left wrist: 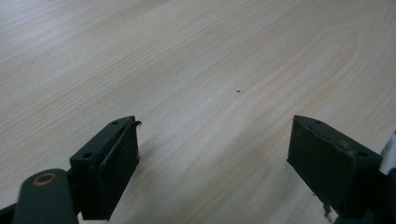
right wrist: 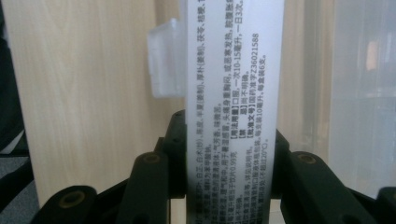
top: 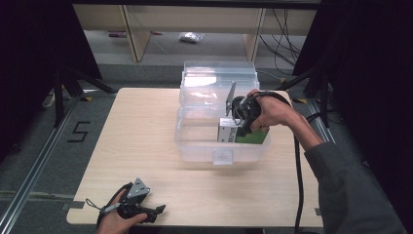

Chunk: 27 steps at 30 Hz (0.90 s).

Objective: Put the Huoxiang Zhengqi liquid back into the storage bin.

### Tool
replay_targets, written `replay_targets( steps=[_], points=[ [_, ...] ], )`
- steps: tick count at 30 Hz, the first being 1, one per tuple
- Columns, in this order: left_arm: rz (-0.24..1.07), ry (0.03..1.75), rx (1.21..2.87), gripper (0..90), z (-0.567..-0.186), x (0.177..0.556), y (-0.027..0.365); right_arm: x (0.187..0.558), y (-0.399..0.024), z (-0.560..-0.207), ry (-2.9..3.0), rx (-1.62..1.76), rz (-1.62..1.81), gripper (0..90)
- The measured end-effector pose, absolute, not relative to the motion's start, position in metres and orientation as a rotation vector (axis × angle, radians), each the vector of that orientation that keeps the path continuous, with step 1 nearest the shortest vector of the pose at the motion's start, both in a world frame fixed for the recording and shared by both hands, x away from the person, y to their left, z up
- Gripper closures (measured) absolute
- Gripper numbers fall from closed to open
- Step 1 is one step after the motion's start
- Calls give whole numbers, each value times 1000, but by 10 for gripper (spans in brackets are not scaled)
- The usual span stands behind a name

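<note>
One pair of tongs sits at each side of the wooden table (top: 146,136). At the near left corner, the left gripper (top: 155,212) rests low on the bare tabletop in the person's left hand (top: 117,222); in the left gripper view its two black jaws stand wide apart with nothing but wood grain (left wrist: 201,93) between them. Well to the right of it and farther back stands one clear plastic bin (top: 195,141), its lid (top: 219,73) tipped up behind and a small latch tab (top: 222,157) at the front. Over the bin's right half, the right hand (top: 272,111) holds the right gripper (top: 242,127) pointing down into it. There is one box (top: 243,134), white with a green face, and the right gripper view shows the jaws closed on its narrow printed side (right wrist: 231,93), one pad against each flank. The box's long axis runs straight away from those jaws, along their line, its far end beyond the frame; in the high view it lies inside the bin, just below the gripper.
</note>
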<state>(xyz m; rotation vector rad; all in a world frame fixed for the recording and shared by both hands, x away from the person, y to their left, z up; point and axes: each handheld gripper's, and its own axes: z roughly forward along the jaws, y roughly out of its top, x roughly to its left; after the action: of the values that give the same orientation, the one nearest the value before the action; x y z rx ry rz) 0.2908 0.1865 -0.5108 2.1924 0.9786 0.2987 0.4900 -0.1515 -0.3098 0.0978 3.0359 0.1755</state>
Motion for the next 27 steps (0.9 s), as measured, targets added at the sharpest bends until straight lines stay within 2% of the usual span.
replay_targets(
  steps=[27],
  points=[
    [295,978,2194,158,-511,291,187,523,-157,-348,3030,102,155,645]
  ],
)
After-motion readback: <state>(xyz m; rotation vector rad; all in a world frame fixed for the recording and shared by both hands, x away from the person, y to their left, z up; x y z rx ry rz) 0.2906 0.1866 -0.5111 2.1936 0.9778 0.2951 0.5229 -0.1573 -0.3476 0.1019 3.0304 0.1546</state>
